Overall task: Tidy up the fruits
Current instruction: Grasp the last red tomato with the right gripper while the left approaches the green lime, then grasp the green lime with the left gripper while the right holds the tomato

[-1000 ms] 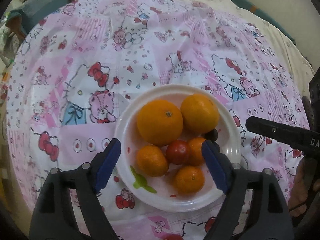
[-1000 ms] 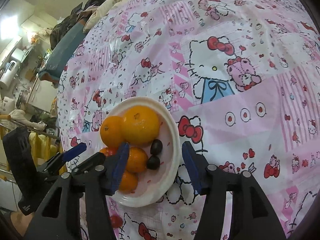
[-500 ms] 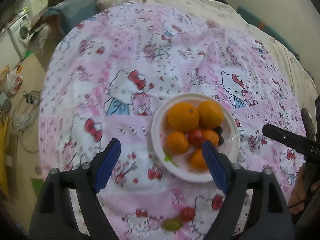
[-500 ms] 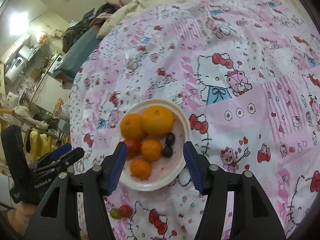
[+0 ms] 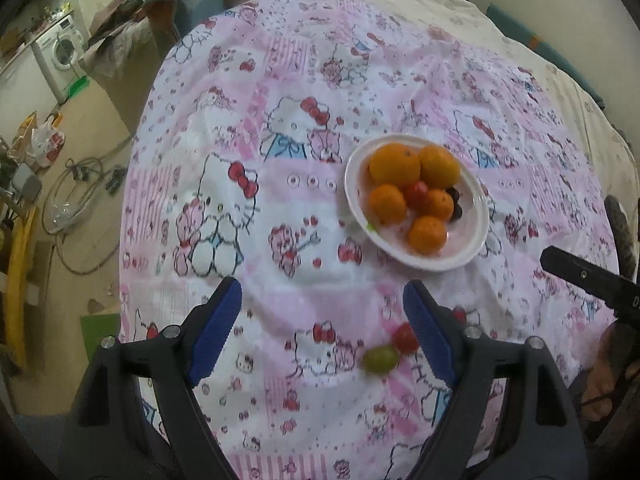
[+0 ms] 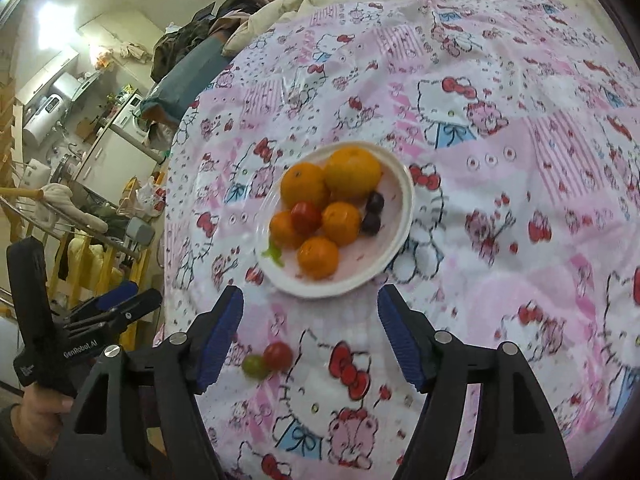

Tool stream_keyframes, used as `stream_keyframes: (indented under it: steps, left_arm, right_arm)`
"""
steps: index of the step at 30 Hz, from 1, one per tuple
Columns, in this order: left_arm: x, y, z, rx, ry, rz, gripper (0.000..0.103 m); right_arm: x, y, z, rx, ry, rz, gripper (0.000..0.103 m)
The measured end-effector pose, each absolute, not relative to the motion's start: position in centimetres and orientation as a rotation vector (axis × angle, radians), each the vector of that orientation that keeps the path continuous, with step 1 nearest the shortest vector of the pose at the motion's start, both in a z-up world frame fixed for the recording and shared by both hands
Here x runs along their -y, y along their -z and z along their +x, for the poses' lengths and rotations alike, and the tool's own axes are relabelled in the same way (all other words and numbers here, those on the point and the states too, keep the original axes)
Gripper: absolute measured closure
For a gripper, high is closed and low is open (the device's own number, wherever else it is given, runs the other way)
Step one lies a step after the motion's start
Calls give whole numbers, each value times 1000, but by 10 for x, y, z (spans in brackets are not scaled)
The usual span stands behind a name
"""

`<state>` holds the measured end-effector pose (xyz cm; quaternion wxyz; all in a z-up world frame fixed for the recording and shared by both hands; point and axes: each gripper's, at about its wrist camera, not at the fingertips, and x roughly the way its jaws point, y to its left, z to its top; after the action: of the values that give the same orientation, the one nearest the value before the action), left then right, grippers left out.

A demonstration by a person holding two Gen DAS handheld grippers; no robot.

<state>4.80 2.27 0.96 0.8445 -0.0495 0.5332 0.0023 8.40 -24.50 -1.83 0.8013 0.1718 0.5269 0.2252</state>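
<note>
**Fruit plate on a pink cartoon cloth, both grippers raised and empty**

A cluttered room lies at the left edge of both views, with a washing machine by the wall and cables on the floor. A round surface covered in a pink cartoon-cat tablecloth fills the rest.

In the left wrist view, the left gripper hangs above bare cloth, its blue-padded jaws spread wide with nothing between them. Near its right finger, two loose fruits lie touching on the cloth: a green grape and, just right of it, a red cherry tomato. Further up and right stands the white plate, holding five oranges of mixed size, a second small tomato among them, and two dark grapes at the right side. At the far right edge a black arm of the other tool crosses in, with a hand below it.

In the right wrist view, a hand at the lower left grips the left tool. The right gripper has its jaws opening, empty, over the cloth just below the plate. The loose grape and tomato sit just inside its left finger, well apart from the plate.
</note>
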Motion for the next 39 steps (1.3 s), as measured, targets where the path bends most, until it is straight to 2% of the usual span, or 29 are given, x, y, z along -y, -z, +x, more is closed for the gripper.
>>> stream_keyframes:
  steps: [13, 14, 16, 19, 26, 28, 34, 39]
  left_arm:
    - [-40, 6, 40, -1135, -65, -158, 22]
    - [-41, 8, 41, -1142, -66, -164, 22]
    - [-43, 12, 42, -1159, -67, -179, 22]
    - [-45, 15, 42, -1177, -65, -197, 22]
    - [-44, 16, 42, -1188, -47, -216, 22]
    - [-43, 16, 42, -1187, -47, -211, 22]
    - [-39, 24, 43, -1218, -35, -200, 22]
    - [-8, 52, 40, -1310, 78, -107, 23]
  right_arm:
    - [215, 72, 80, -1315, -523, 415, 31]
    - [210, 76, 80, -1331, -534, 414, 32]
    - [196, 87, 80, -1372, -573, 409, 44]
    - [181, 103, 79, -1429, -602, 421, 56]
    - [162, 129, 83, -1504, -577, 439, 62]
    - [162, 132, 84, -1507, -570, 449, 71]
    - [167, 126, 82, -1490, -571, 447, 72]
    - [191, 110, 85, -1420, -541, 506, 72]
